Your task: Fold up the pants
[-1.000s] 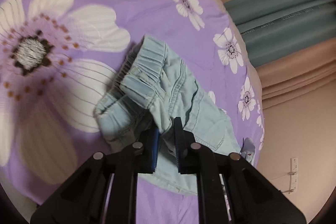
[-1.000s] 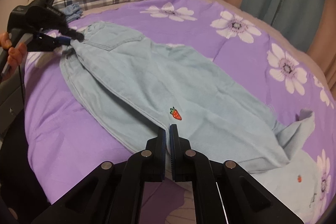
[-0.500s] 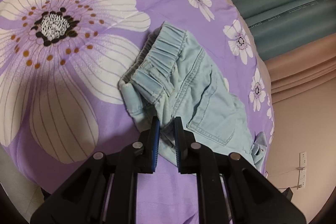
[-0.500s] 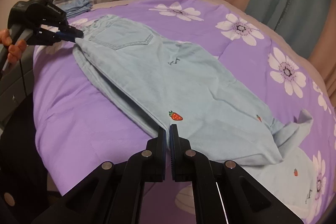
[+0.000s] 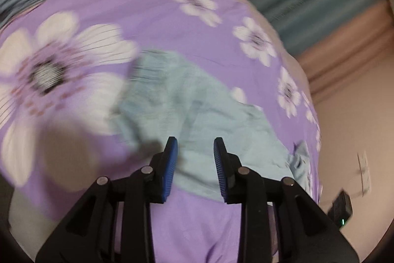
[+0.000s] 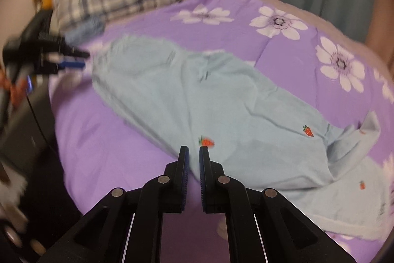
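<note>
On the bed [image 6: 103,139]: pants [image 6: 197,95] flat | left gripper [image 5: 195,142] fingers just spread, clear of cloth | right gripper [image 6: 194,149] fingers together, perhaps pinching pants edge

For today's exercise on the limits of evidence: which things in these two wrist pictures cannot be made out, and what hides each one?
- Left wrist view: pants waistband detail, smeared by motion blur.
- Right wrist view: whether the right tongs pinch the pants edge; the cloth between the pads is out of sight.
- Right wrist view: left tongs and the hand holding them, blurred at the left edge.
- Right wrist view: far pants hem, cut off by the frame rim.
</note>
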`<state>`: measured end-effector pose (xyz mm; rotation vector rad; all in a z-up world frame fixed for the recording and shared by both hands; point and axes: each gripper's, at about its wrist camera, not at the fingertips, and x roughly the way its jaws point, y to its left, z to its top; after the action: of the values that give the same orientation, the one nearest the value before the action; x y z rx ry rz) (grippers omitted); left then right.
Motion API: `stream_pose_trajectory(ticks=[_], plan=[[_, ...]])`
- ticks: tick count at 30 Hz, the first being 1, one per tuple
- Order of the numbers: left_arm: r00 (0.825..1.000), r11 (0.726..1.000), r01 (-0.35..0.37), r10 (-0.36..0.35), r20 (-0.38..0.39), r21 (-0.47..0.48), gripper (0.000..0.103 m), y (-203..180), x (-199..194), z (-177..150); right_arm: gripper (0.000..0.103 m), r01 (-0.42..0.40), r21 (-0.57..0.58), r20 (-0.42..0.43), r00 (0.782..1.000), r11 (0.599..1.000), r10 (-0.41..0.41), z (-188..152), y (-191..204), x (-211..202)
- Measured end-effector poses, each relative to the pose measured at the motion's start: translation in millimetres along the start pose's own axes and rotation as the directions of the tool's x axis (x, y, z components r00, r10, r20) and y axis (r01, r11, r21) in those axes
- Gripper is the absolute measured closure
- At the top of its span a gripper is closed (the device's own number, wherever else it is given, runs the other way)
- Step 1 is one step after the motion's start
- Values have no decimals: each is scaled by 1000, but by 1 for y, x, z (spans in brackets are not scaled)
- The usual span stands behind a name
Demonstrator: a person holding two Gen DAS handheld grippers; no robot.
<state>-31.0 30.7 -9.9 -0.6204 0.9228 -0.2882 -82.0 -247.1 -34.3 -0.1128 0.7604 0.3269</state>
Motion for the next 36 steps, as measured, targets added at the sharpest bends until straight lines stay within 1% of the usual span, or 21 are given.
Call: stream_pose_trajectory(ticks=[3,5,6,8,10,11,13,14,16,19,20,22,23,24,26,28,29,31,32,34,36], plan=[[999,994,31,-26,-45,103,69,-26,23,-11,99,28,59,-43,999,998,-25,0,-4,21],[996,990,3,9,-87,142,66,-30,39,-19,99,31,77,-113,993,997,-22,-8,-4,38],[991,988,-19,39,-127,154,66,-28,50,-24,99,29,82,-118,993,996,-19,-12,-4,41],[976,984,-48,82,-199,169,67,-18,67,-35,98,0,106,-103,995,994,11,-13,-9,36],[979,982,-34,69,-189,183,67,-16,66,-37,98,-49,170,-95,993,984,66,-12,-22,28],[979,981,-30,67,-192,192,67,-16,64,-37,98,-56,199,-79,994,978,73,-12,-31,20],[979,980,-28,66,-192,196,67,-17,61,-36,98,-39,271,-24,999,962,47,-13,-55,0],[980,977,-35,76,-186,212,67,-21,59,-35,97,-41,330,13,999,943,39,-16,-72,-11],[981,964,-57,103,-167,260,65,-32,55,-35,92,-48,483,82,997,874,9,-28,-114,-32],[983,948,-28,84,-163,317,61,-60,58,-36,80,-10,707,107,990,707,-92,-63,-177,-54],[983,944,-11,71,-170,331,58,-67,61,-38,80,-18,760,116,987,650,-108,-75,-194,-58],[979,931,30,46,-196,364,54,-85,70,-42,80,-82,838,165,980,540,-107,-95,-221,-64],[976,926,47,37,-212,375,54,-95,76,-45,80,-108,860,186,977,498,-109,-101,-230,-66],[972,919,70,24,-234,387,54,-105,84,-49,80,-119,867,200,972,485,-120,-102,-235,-69],[960,907,117,1,-280,405,54,-124,99,-58,80,-95,845,202,968,526,-149,-92,-235,-73],[944,888,160,-10,-329,431,54,-145,117,-70,80,-21,806,152,973,592,-173,-68,-231,-70],[940,878,171,-9,-341,447,54,-153,123,-75,80,12,792,122,976,610,-179,-57,-231,-65],[926,853,206,-11,-377,480,54,-169,137,-87,77,74,790,55,980,608,-190,-36,-239,-54],[919,844,220,-11,-394,489,53,-175,145,-93,70,127,786,0,979,605,-206,-24,-242,-45],[898,824,248,1,-439,509,48,-186,160,-104,66,214,768,-81,967,604,-240,-12,-246,-29],[883,805,260,25,-468,533,48,-191,173,-114,68,212,770,-95,971,602,-221,-14,-253,-19]])
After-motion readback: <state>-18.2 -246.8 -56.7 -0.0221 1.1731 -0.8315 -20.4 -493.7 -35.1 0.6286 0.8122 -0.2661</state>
